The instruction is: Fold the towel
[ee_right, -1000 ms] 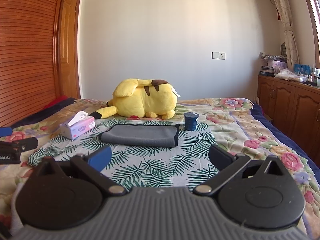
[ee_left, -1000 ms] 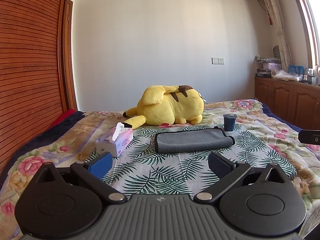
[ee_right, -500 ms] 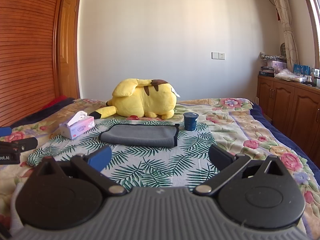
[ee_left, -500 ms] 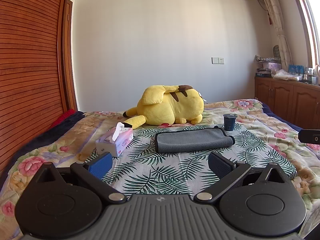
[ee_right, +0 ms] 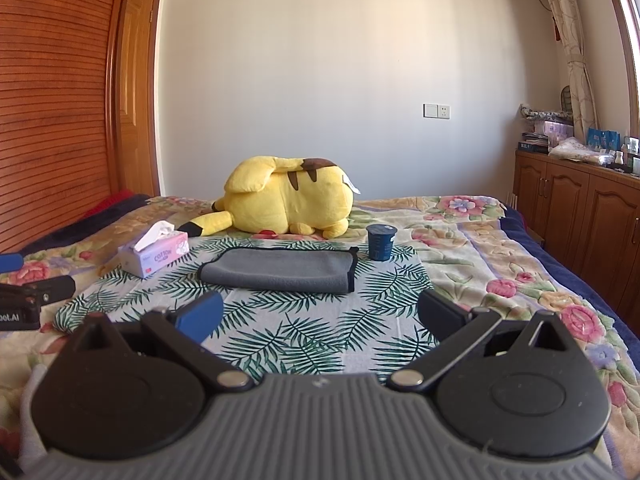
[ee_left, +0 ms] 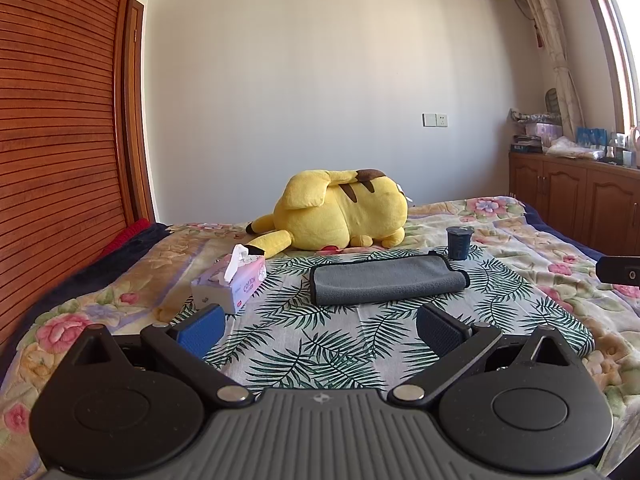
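Observation:
A grey towel (ee_left: 386, 280) lies folded into a flat band on a palm-leaf cloth (ee_left: 320, 344) on the bed; it also shows in the right wrist view (ee_right: 278, 270). My left gripper (ee_left: 320, 326) is open and empty, held low over the cloth, well short of the towel. My right gripper (ee_right: 318, 314) is open and empty, also short of the towel. The left gripper's side shows at the left edge of the right wrist view (ee_right: 28, 298).
A yellow plush toy (ee_left: 340, 212) lies behind the towel. A pink tissue box (ee_left: 230, 284) stands left of it. A dark blue cup (ee_left: 459, 242) stands at its far right corner. Wooden cabinets (ee_right: 580, 216) line the right wall; a slatted wooden wall is on the left.

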Demonstrator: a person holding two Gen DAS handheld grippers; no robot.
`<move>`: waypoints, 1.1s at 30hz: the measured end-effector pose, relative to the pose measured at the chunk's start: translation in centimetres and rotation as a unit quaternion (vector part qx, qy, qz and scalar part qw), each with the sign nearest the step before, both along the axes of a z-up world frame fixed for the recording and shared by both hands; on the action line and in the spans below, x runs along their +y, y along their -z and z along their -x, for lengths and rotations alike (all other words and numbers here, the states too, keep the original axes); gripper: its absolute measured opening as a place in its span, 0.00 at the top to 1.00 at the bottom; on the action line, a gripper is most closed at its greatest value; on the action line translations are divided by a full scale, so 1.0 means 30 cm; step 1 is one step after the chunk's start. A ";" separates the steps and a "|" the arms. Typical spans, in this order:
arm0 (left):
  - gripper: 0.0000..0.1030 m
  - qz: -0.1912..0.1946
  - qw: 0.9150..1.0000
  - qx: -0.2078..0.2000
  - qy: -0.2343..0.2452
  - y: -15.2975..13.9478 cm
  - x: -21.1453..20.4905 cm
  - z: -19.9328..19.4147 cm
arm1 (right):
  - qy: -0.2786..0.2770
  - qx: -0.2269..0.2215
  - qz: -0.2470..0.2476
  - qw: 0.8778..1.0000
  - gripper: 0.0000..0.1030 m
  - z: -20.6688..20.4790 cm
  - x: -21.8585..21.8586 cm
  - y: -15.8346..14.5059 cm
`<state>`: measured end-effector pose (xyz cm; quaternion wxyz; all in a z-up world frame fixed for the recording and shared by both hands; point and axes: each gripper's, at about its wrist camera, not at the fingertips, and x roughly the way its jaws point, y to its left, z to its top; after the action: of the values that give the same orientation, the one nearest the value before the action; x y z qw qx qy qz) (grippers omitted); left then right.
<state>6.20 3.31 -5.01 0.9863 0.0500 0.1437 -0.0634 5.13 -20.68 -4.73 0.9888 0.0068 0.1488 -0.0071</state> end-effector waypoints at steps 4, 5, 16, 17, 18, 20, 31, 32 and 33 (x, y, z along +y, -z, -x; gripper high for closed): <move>0.16 0.000 1.000 0.000 0.000 0.000 -0.001 0.000 | 0.000 0.000 0.000 1.000 0.00 0.000 0.000 0.000; 0.16 0.000 1.000 0.000 0.000 0.000 0.000 0.000 | 0.000 0.000 0.000 1.000 0.00 0.000 -0.001 0.000; 0.16 0.000 1.000 0.000 0.000 0.000 -0.002 0.001 | 0.000 0.000 0.000 1.000 0.00 -0.001 -0.001 0.000; 0.16 0.000 1.000 0.000 0.000 0.000 -0.002 0.001 | 0.000 0.000 0.000 1.000 0.00 -0.001 0.000 0.000; 0.16 -0.001 1.000 0.000 0.000 -0.001 -0.002 0.001 | 0.000 0.000 0.000 1.000 0.00 -0.001 0.001 0.000; 0.16 -0.001 1.000 -0.001 0.000 0.000 0.000 0.002 | 0.000 0.000 0.000 1.000 0.00 -0.001 0.000 0.000; 0.16 -0.001 1.000 0.000 0.000 0.000 0.006 0.000 | 0.000 0.000 0.000 1.000 0.00 -0.001 0.001 0.000; 0.16 -0.001 1.000 0.000 0.000 0.000 0.008 0.000 | 0.000 0.000 0.000 1.000 0.00 0.000 -0.001 0.000; 0.16 -0.001 1.000 0.000 0.000 0.000 0.007 0.000 | 0.000 0.000 0.000 1.000 0.00 0.000 0.001 0.000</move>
<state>6.20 3.51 -5.01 0.9863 0.0508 0.1436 -0.0631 5.14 -20.66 -4.73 0.9888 0.0070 0.1488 -0.0069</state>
